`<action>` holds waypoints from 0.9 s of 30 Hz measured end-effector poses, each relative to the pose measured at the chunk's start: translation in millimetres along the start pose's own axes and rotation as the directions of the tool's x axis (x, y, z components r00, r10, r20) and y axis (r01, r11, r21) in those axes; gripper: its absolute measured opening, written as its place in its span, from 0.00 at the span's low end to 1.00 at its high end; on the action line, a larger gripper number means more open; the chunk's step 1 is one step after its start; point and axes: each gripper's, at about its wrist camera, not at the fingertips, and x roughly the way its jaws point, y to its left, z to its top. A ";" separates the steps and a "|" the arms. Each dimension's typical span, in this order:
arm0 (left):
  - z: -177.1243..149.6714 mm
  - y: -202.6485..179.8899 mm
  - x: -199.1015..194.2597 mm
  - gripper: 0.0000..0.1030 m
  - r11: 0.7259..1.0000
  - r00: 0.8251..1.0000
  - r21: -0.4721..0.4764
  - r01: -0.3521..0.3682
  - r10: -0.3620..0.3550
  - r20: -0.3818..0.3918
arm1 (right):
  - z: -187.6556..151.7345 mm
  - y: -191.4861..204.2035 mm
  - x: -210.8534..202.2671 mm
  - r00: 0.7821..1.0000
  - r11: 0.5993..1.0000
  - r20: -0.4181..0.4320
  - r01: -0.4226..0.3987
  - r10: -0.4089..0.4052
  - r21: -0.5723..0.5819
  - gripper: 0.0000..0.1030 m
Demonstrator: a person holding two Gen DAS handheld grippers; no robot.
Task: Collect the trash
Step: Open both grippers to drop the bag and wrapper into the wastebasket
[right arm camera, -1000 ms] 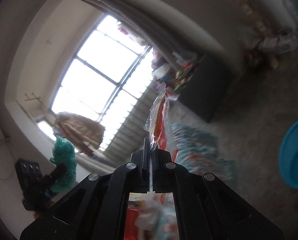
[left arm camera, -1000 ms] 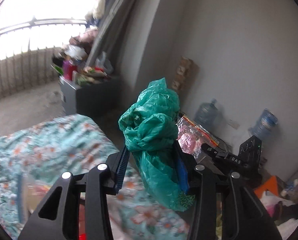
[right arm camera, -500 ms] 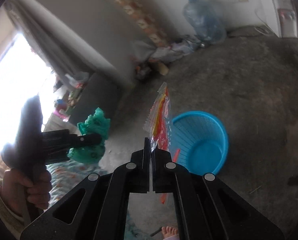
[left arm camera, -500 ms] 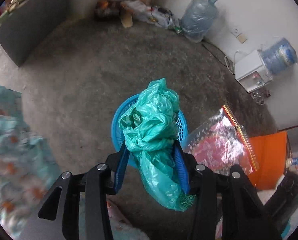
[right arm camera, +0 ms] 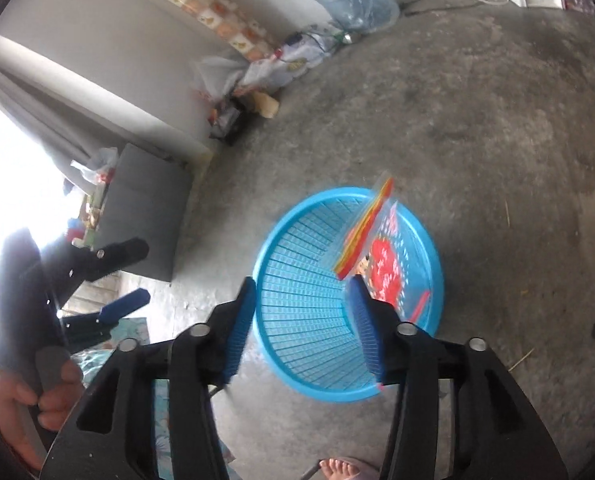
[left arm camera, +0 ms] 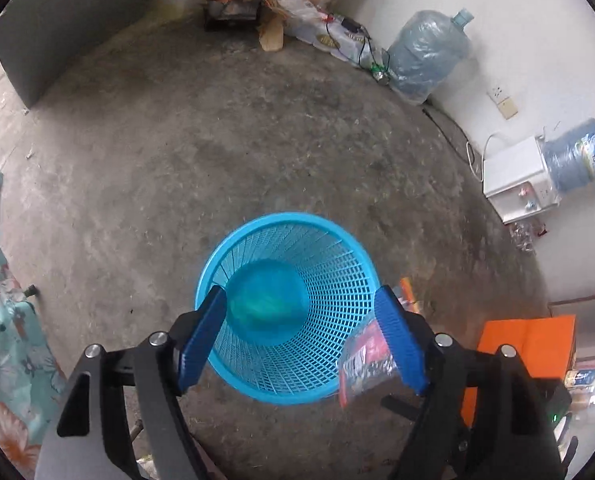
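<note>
Hovering over the round blue plastic mesh basket [left arm camera: 293, 308], my left gripper [left arm camera: 297, 336] has its blue pads spread wide with nothing pressed between them; its jaws have just been opening. Straight beyond the pads, at the bottom of the basket, sits a blurred teal-green lump [left arm camera: 267, 302], seemingly the crumpled green plastic bag, though it is too smeared to tell for sure. My right gripper [right arm camera: 303, 330] is likewise released, its jaws having just been opening, and holds nothing. Just past its right pad the clear plastic zip bag with red print and a yellow-orange strip [right arm camera: 377, 248] hangs loose over the basket's mouth, apart from both pads; from the left wrist the same bag is half hidden behind my left gripper's right finger [left arm camera: 399, 344]. I cannot tell whether it touches the basket wall.

At the lower edge of the right view bare toes [right arm camera: 339, 470] are cut off, and a hand [right arm camera: 29, 400] grips the left tool's handle at the left border.

Farther out lies bare grey concrete floor [left arm camera: 217, 140]. A floral teal bedsheet [left arm camera: 1, 344] edges the left side, an orange folder-like sheet [left arm camera: 525, 344] the right. Against the far white wall stand a large clear water jug [left arm camera: 429, 56], a white dispenser [left arm camera: 517, 180] bearing another jug, and a heap of bags and cartons [left arm camera: 273, 0]. Nothing blocks the basket's opening.
</note>
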 end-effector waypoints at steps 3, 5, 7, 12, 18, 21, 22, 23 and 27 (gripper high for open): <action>3.3 -5.6 -22.0 0.72 1.000 0.999 0.004 0.004 -0.004 0.036 | -4.8 1.9 3.9 0.999 0.998 0.034 -0.037 0.039 -0.058 0.55; 3.8 -11.0 -47.6 0.72 1.000 0.997 0.010 0.002 -0.003 0.071 | -5.4 7.6 2.4 0.998 0.995 0.033 -0.056 0.059 -0.083 0.57; 4.3 -16.2 -72.5 0.72 1.000 0.995 0.015 -0.003 0.001 0.104 | -3.8 13.2 3.6 0.996 0.992 0.021 -0.080 0.083 -0.098 0.61; 1.3 -23.3 -168.4 0.72 0.999 0.977 0.038 -0.011 0.003 0.212 | 3.4 32.0 -1.8 0.997 0.988 0.007 -0.075 0.077 -0.137 0.62; -32.7 -21.8 -303.5 0.72 0.990 0.939 0.142 0.016 -0.064 0.337 | -9.2 67.5 -54.9 0.982 0.964 0.064 -0.164 0.181 -0.211 0.62; -66.3 -9.5 -360.9 0.72 0.981 0.916 0.192 -0.008 -0.070 0.395 | -21.4 93.4 -81.2 0.975 0.938 0.065 -0.187 0.214 -0.291 0.62; -83.2 -0.7 -382.6 0.73 0.980 0.907 0.199 -0.026 -0.061 0.418 | -27.0 103.2 -91.9 0.971 0.926 0.062 -0.201 0.232 -0.320 0.62; -99.0 8.6 -400.5 0.73 0.980 0.896 0.198 -0.025 -0.066 0.439 | -31.4 110.6 -100.1 0.967 0.915 0.057 -0.214 0.247 -0.342 0.62; -169.6 58.8 -462.4 0.73 0.990 0.837 0.143 -0.019 -0.063 0.543 | -53.7 144.8 -135.2 0.943 0.849 0.005 -0.296 0.332 -0.438 0.65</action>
